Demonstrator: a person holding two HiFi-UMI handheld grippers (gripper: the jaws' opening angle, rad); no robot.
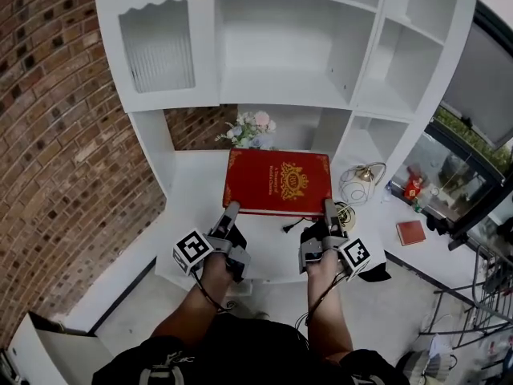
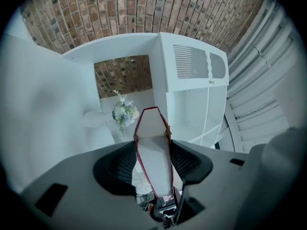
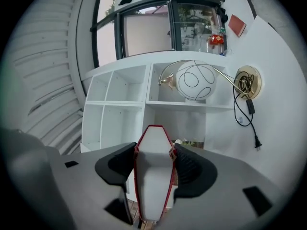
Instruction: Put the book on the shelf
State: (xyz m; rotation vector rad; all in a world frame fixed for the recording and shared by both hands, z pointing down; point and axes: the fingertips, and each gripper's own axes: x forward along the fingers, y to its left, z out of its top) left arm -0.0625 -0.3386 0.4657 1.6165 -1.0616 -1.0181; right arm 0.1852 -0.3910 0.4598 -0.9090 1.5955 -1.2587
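Red hardcover book with gilt crest (image 1: 277, 181), flat over the white worktop (image 1: 192, 207) toward its rear edge, long axis left to right; left gripper (image 1: 229, 212) and right gripper (image 1: 330, 211) jaws each clamp its near edge (neither nearer), white shelves (image 1: 288, 87) ahead and higher.

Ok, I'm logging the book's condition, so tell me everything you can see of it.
The book is a big closed red hardcover with gold ornament and lettering on its cover and white page edges. It sits flat, cover up, over the white desk; the left gripper and right gripper each clamp its near edge.
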